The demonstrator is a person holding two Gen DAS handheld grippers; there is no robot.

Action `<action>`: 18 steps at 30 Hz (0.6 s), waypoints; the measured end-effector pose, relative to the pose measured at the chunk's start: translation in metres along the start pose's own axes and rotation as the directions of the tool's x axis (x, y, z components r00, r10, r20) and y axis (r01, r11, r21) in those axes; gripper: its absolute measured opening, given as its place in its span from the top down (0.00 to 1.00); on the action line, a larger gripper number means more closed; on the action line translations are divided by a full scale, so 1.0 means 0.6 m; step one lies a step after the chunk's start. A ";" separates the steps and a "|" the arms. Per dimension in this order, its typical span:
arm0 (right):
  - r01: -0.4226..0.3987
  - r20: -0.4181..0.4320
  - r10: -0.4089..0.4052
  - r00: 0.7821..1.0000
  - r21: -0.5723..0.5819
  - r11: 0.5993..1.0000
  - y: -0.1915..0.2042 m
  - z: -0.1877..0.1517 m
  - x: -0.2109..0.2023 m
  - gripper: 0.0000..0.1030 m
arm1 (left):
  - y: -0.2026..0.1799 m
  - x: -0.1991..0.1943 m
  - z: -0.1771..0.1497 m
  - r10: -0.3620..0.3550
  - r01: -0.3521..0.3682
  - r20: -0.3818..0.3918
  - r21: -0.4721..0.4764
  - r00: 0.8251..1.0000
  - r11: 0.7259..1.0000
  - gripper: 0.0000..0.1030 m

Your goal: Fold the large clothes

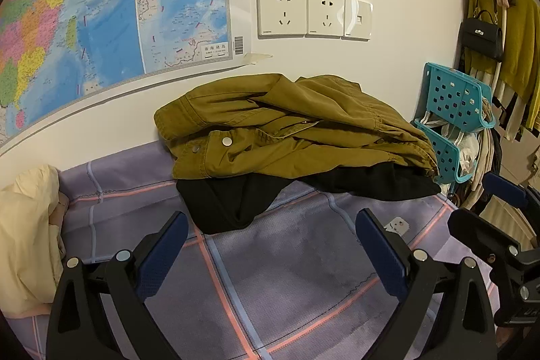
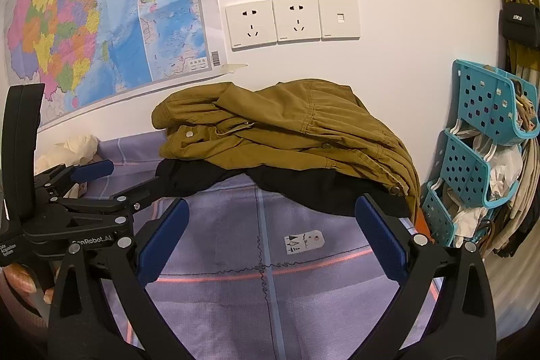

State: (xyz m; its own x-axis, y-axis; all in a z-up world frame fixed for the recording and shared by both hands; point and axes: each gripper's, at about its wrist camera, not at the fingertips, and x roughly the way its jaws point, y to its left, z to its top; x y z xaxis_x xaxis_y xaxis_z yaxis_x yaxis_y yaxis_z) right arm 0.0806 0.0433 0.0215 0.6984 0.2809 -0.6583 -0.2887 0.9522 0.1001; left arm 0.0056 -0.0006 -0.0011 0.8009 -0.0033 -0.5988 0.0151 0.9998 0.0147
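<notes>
A crumpled olive-brown jacket (image 1: 290,127) with metal snaps lies heaped against the wall on the bed, on top of a black garment (image 1: 236,204). Both show again in the right wrist view: jacket (image 2: 287,130), black garment (image 2: 189,177). My left gripper (image 1: 271,238) hangs open over the sheet just short of the black garment, nothing between its blue pads. My right gripper (image 2: 270,231) is open too, with bare sheet between its fingers and the pile just beyond. The left gripper (image 2: 118,184) also appears at the left of the right wrist view, held by a hand (image 2: 20,282).
The bed carries a lilac checked sheet (image 1: 287,285) with a white label (image 2: 303,242). A cream cloth (image 1: 27,242) lies at the left. A map (image 1: 84,12) and sockets (image 1: 314,12) are on the wall. Teal hanging baskets (image 2: 479,150) and hung clothes (image 1: 516,56) crowd the right.
</notes>
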 end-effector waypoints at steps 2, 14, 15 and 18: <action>0.004 0.001 -0.004 1.000 0.000 1.000 0.001 0.000 0.000 0.05 | -0.001 0.000 0.000 -0.001 0.001 -0.002 0.001 1.000 1.000 0.07; -0.002 -0.001 0.002 1.000 0.000 1.000 -0.001 0.000 0.001 0.05 | -0.005 -0.002 -0.003 0.001 -0.001 -0.002 -0.001 1.000 1.000 0.07; -0.001 -0.001 0.001 1.000 -0.002 1.000 -0.001 0.000 0.001 0.05 | -0.005 -0.002 -0.003 0.002 -0.002 -0.003 -0.001 1.000 1.000 0.07; -0.003 -0.002 0.003 1.000 -0.002 1.000 0.000 0.001 0.001 0.05 | -0.005 -0.002 -0.001 0.004 -0.004 -0.004 -0.002 1.000 1.000 0.07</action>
State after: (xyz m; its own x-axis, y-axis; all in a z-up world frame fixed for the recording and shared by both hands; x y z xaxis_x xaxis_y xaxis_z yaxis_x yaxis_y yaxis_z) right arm 0.0816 0.0433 0.0213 0.6960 0.2839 -0.6595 -0.2924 0.9510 0.1009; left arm 0.0044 -0.0039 -0.0010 0.7986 0.0011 -0.6018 0.0107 0.9998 0.0160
